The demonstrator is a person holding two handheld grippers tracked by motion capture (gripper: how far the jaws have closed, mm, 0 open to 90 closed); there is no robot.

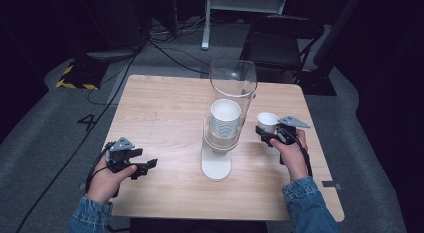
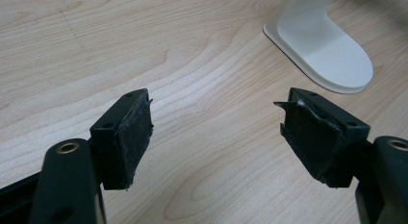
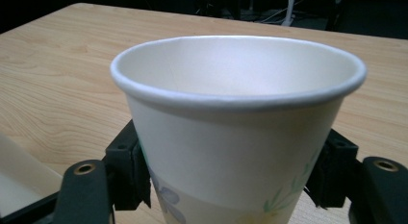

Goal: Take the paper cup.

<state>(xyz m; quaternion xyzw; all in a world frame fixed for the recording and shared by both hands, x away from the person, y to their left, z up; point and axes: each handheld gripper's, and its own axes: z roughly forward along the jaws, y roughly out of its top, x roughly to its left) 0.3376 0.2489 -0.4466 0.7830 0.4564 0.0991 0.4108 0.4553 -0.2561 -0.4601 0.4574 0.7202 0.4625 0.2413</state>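
Note:
A white paper cup (image 1: 267,120) with a flower print stands upright between the jaws of my right gripper (image 1: 265,133), right of the dispenser. In the right gripper view the pads press on both sides of the cup (image 3: 235,132), low on its wall, so my right gripper (image 3: 231,183) is shut on it. A cup dispenser stands mid-table: a clear tube (image 1: 233,83) holding a stack of white cups (image 1: 225,118) on a white base (image 1: 216,165). My left gripper (image 1: 145,165) rests near the table's front left, open, with only bare wood between its pads (image 2: 130,132); the base (image 2: 322,46) lies ahead of it.
The wooden table (image 1: 160,108) has bare surface on its left half and behind the dispenser. Beyond its far edge stand a dark folding chair (image 1: 280,38) and cables on the grey floor (image 1: 165,50). A person's denim sleeves come in from the bottom.

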